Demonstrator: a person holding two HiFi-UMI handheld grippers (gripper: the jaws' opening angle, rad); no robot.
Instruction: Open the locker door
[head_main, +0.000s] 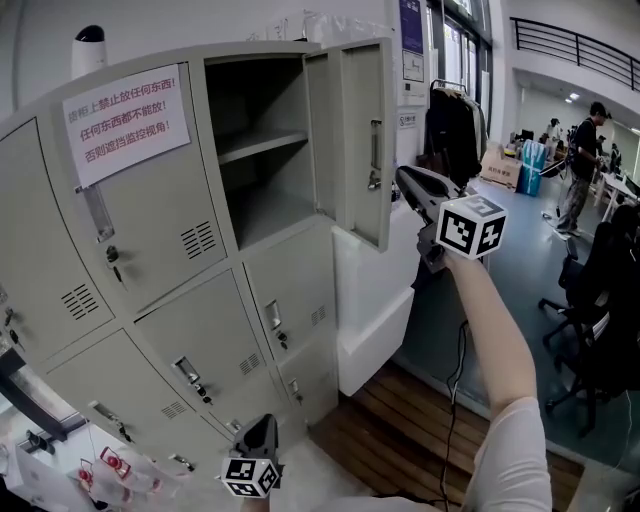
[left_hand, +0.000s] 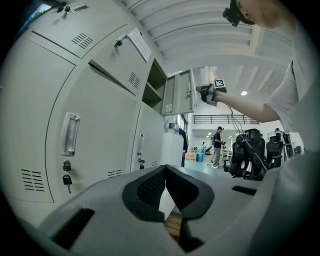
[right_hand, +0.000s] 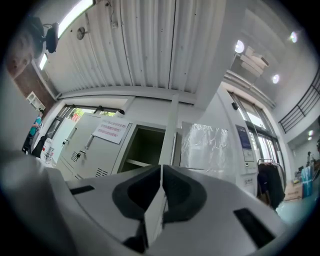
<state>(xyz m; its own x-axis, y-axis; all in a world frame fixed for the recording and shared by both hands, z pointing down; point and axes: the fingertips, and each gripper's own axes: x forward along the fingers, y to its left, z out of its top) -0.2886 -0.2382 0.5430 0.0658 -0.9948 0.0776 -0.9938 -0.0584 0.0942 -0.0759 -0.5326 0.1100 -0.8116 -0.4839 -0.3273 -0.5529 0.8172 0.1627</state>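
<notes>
The upper locker door (head_main: 362, 150) stands swung well out from its compartment, exposing the inner shelf (head_main: 262, 142). The right gripper (head_main: 401, 177) is just beside the door's free edge, jaws pressed together with nothing between them. The left gripper (head_main: 262, 422) hangs low before the lower lockers, jaws likewise closed and empty. Assessment: the opening looks essentially achieved. If more swing is wanted, nudge the free edge with the closed tips, level with the recessed handle (head_main: 374, 152), gently, without forcing the hinge.
</notes>
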